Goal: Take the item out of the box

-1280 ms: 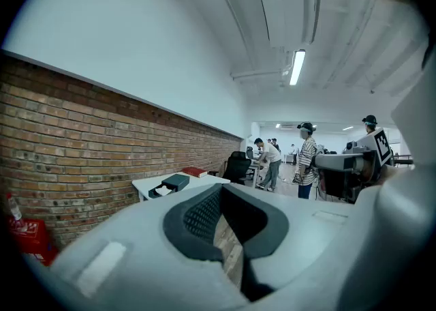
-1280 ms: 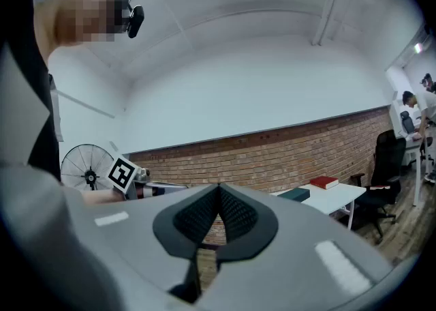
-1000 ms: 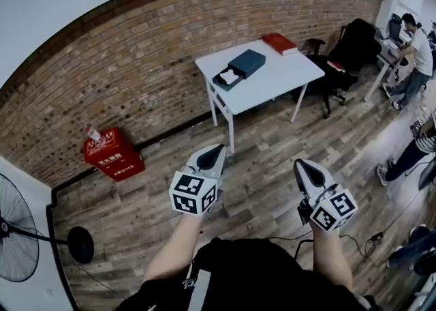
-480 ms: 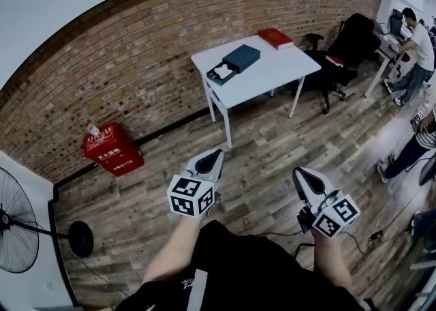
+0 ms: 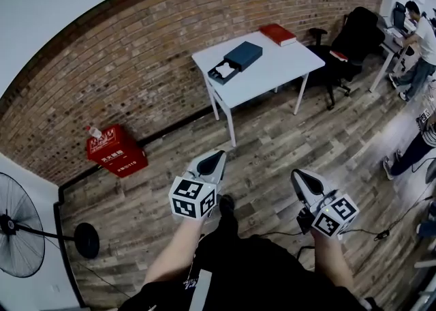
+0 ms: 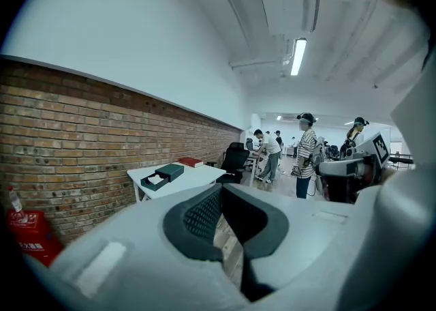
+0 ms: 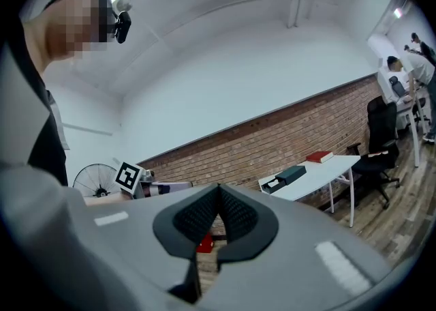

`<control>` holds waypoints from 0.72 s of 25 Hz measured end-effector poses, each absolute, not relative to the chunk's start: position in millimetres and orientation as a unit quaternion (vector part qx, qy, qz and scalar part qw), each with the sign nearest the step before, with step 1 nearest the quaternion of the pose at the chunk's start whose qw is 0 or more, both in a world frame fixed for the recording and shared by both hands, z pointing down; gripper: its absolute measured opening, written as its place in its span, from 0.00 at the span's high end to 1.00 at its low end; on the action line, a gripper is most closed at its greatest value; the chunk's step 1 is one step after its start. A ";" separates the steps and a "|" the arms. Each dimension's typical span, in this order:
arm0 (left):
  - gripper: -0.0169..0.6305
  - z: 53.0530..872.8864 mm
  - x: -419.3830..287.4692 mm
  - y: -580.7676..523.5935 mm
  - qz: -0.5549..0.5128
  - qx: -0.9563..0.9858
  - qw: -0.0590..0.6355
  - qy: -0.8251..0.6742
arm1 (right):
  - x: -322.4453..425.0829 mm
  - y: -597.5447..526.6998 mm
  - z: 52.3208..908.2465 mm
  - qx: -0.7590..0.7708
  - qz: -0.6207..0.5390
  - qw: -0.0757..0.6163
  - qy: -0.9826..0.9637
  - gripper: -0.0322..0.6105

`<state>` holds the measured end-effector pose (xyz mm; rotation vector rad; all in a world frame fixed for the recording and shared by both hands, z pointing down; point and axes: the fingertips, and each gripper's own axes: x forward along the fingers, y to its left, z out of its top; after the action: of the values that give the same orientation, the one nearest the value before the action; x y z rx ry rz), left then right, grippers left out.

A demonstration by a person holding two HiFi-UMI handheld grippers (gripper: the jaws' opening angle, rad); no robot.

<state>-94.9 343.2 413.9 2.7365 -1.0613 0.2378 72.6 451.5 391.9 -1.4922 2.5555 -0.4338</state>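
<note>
A dark blue box (image 5: pixel 236 60) lies on a white table (image 5: pixel 272 71) by the brick wall, its drawer slid out with a white item (image 5: pixel 223 70) showing inside. The box also shows in the left gripper view (image 6: pixel 162 174) and in the right gripper view (image 7: pixel 289 176). My left gripper (image 5: pixel 217 155) and right gripper (image 5: pixel 299 175) hang side by side over the wooden floor, well short of the table. Both are shut with nothing between the jaws, as the left gripper (image 6: pixel 219 192) and right gripper (image 7: pixel 218 191) show in their own views.
A red book (image 5: pixel 278 34) lies at the table's far corner. A black office chair (image 5: pixel 354 47) stands right of the table. A red crate (image 5: pixel 114 153) sits by the wall at the left, a standing fan (image 5: pixel 19 234) beyond it. People stand at the right (image 5: pixel 422 37).
The view has shifted a little and the table sits slightly differently in it. A foot now shows on the floor between my arms. Both grippers stay shut and level.
</note>
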 end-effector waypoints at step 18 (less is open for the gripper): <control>0.96 425.0 -100.0 148.4 0.046 0.934 0.125 -0.333 | 54.3 268.3 400.7 -0.515 -0.159 0.023 0.842 0.95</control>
<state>-100.0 148.4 425.0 2.7203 -0.9693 0.1341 54.3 268.3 400.7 -1.5953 2.6056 -0.4935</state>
